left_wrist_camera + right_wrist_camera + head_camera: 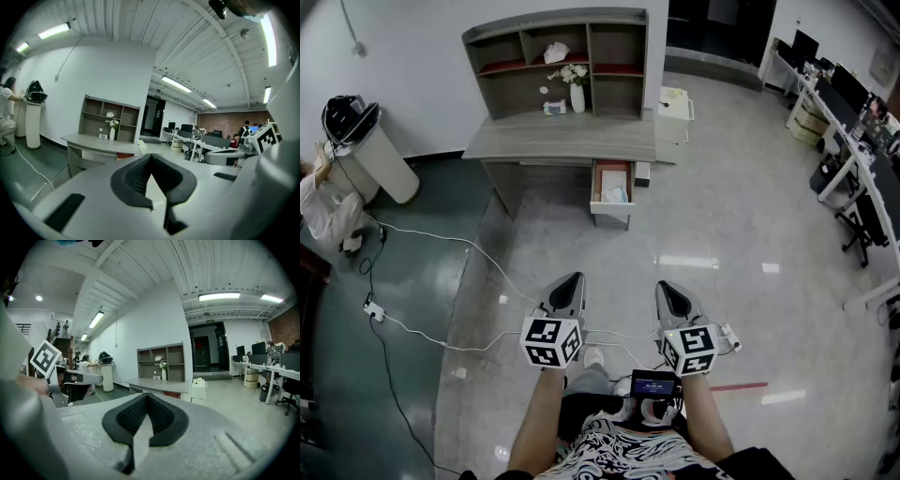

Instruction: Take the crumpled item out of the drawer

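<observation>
- The left hand-held gripper (570, 281) is closed up tight. Its two dark pads (133, 176) meet at the tip and nothing is between them.
- The right hand-held gripper (668, 289) is closed tight too, with nothing in it. Its pads (161, 416) touch at the tip.
- Both are held side by side over the shiny floor (741, 225), low in the head view, and point to 12 o'clock.
- Far off at 12 o'clock from them stands a gray surface (534, 141) with a shelf (619, 47) on top.
- A drawer (612, 208) under the surface is pulled open, at the right end.
- The crumpled thing (617, 195) lies inside the drawer. It is pale and small, well apart from both hand-held grippers.
- A white vase (577, 97) with flowers sits on the surface, under the shelf.
- A white cable (431, 234) runs over the floor at 10 o'clock.
- A person (317, 202) in white is at 9 o'clock, by the wall.
</observation>
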A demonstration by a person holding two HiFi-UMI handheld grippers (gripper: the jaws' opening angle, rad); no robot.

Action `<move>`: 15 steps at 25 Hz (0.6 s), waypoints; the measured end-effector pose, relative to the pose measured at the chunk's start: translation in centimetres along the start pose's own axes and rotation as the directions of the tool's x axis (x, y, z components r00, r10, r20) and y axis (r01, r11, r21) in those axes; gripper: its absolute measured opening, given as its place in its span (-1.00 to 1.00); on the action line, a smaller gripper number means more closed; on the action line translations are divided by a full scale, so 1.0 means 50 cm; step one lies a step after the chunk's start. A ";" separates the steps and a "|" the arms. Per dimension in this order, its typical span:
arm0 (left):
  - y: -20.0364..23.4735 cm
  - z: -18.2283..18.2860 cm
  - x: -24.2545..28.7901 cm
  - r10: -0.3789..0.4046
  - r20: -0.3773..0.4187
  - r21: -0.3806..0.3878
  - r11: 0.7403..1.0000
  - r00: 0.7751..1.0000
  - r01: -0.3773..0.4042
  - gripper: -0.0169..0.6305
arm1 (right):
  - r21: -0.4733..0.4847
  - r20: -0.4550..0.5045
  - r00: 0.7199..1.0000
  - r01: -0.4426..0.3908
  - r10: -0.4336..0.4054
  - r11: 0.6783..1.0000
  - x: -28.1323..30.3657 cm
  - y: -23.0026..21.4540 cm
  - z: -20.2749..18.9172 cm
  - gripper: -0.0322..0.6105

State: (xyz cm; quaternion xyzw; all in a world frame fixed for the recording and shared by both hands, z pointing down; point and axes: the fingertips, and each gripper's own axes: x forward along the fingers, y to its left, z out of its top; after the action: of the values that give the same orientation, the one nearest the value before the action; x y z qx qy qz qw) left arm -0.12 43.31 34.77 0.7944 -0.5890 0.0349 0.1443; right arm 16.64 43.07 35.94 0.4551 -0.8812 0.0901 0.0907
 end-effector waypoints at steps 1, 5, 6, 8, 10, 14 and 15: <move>-0.001 -0.001 -0.004 0.002 0.002 0.002 1.000 1.000 -0.002 -0.93 | 0.002 0.001 1.000 0.001 -0.001 1.000 -0.004 0.001 -0.003 -0.89; -0.007 -0.005 -0.016 0.006 0.007 0.007 1.000 1.000 -0.006 -0.93 | 0.007 0.004 1.000 0.005 -0.005 1.000 -0.017 0.001 -0.011 -0.89; -0.008 -0.005 -0.016 0.007 0.007 0.007 1.000 1.000 -0.007 -0.93 | 0.008 0.004 1.000 0.006 -0.006 1.000 -0.017 0.001 -0.011 -0.89; -0.009 -0.005 -0.015 0.006 0.004 0.006 1.000 1.000 -0.006 -0.93 | 0.008 0.003 1.000 0.006 -0.006 1.000 -0.016 -0.002 -0.010 -0.89; -0.008 -0.008 -0.010 0.001 -0.005 0.001 1.000 1.000 -0.001 -0.93 | 0.011 0.001 1.000 0.010 -0.010 1.000 -0.013 -0.007 -0.009 -0.89; 0.004 -0.016 0.004 -0.004 -0.020 -0.021 1.000 1.000 0.003 -0.93 | 0.049 0.007 0.999 0.040 -0.040 0.998 0.002 -0.030 -0.012 -0.89; 0.010 -0.015 0.007 -0.002 -0.018 -0.031 1.000 1.000 0.002 -0.93 | 0.054 0.013 0.999 0.040 -0.040 0.998 0.008 -0.034 -0.010 -0.89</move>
State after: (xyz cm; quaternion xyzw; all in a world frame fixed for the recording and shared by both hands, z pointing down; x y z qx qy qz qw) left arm -0.40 43.04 35.67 0.7923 -0.5873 0.0324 0.1620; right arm 17.86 41.93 36.66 0.4756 -0.8697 0.1089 0.0741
